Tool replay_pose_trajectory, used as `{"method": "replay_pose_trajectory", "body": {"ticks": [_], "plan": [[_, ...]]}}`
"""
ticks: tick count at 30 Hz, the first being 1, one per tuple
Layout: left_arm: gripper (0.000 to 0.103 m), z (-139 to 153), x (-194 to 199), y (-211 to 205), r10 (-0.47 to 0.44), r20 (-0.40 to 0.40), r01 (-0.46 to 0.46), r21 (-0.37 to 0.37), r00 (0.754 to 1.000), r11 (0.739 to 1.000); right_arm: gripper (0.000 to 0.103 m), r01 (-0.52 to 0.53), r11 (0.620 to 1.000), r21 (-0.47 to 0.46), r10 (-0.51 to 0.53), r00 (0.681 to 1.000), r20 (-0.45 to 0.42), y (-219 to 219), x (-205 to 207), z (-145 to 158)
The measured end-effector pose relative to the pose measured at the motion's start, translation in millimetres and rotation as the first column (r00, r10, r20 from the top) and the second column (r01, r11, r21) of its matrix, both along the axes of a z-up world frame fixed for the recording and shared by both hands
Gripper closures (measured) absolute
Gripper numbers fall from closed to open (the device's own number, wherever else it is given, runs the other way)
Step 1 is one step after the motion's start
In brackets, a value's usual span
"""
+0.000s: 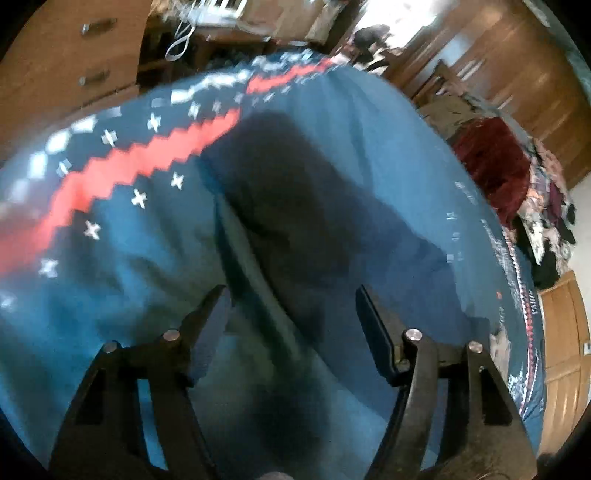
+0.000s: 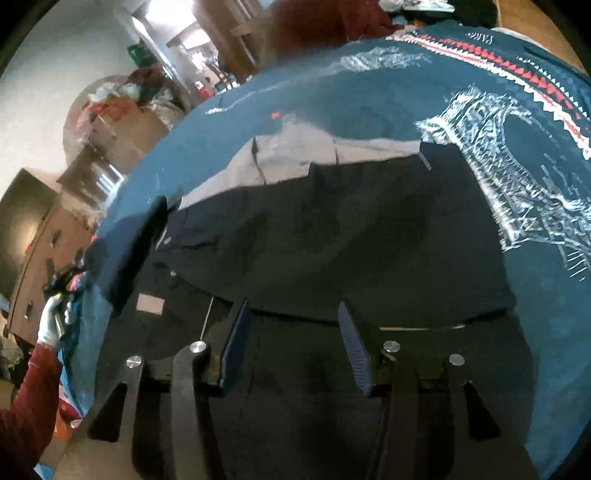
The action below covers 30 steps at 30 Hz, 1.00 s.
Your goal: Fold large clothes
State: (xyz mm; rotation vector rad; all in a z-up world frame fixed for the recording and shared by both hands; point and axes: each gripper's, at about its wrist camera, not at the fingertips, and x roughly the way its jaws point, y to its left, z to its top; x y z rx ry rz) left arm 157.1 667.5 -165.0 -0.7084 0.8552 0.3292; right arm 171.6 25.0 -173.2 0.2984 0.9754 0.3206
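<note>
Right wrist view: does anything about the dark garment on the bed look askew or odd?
The dark garment lies partly folded on the blue bedspread, its pale lining turned outward along the far edge. Nothing looks damaged.

Drawers: a wooden chest of drawers (image 1: 70,62) with metal handles stands beyond the bed's far left corner.
Doors: brown wooden panelled doors (image 1: 517,74) line the wall past the bed's right edge.
Wall: a plain pale wall (image 2: 55,81) shows in the right wrist view.
Light: bright daylight comes through a doorway (image 2: 173,26).
Clutter: a red cloth and a heap of mixed clothes (image 1: 546,206) lie at the bed's right edge.
</note>
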Motion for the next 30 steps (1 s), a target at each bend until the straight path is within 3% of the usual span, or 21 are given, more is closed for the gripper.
{"method": "replay_pose_trajectory", "body": {"ticks": [7,12,13,14,15,17,22,25,27,28,30], "plan": [[0.032,-2,-5,8,0.05,0.057,-0.049,-0.017,0.997,0.999,0.049,0.01,1.0,-0.019,-0.011,1.0,-0.02,5,7,-11],[0.034,-2,10,29,0.104,0.086,-0.101,-0.031,0.991,0.994,0.049,-0.007,1.0,-0.025,0.007,1.0,-0.009,12,10,-8],[0.041,-2,14,35,0.117,0.089,-0.116,-0.021,0.989,0.993,0.049,-0.01,1.0,-0.027,0.01,1.0,-0.009,13,10,-8],[0.064,-1,16,36,0.125,0.088,-0.125,-0.009,0.988,0.992,0.049,-0.012,0.999,-0.029,0.012,1.0,-0.011,14,10,-9],[0.08,-1,18,38,0.134,0.076,-0.135,0.004,0.988,0.991,0.049,-0.013,0.999,-0.03,0.012,1.0,-0.012,15,10,-10],[0.09,4,16,35,0.141,0.087,-0.144,0.027,0.986,0.989,0.049,-0.015,1.0,-0.027,0.014,1.0,-0.011,16,10,-11],[0.093,40,7,7,0.097,0.173,-0.124,0.156,0.98,0.98,0.07,-0.034,0.999,-0.015,0.034,0.999,0.019,18,9,-6],[0.093,69,1,-16,0.076,0.216,-0.12,0.195,0.973,0.973,0.071,-0.04,0.999,0.02,0.04,0.999,0.03,15,6,-2],[0.095,97,-3,-46,-0.021,0.309,-0.044,0.202,0.951,0.978,0.071,-0.038,0.998,0.044,0.037,0.999,0.034,11,4,1],[0.095,117,-6,-75,-0.091,0.332,-0.005,0.277,0.939,0.961,0.071,-0.035,0.998,0.048,0.033,0.999,0.041,8,2,4],[0.095,138,-8,-112,-0.176,0.377,0.057,0.308,0.909,0.95,0.071,-0.03,0.998,0.059,0.026,0.997,0.068,-1,-3,11]]}}
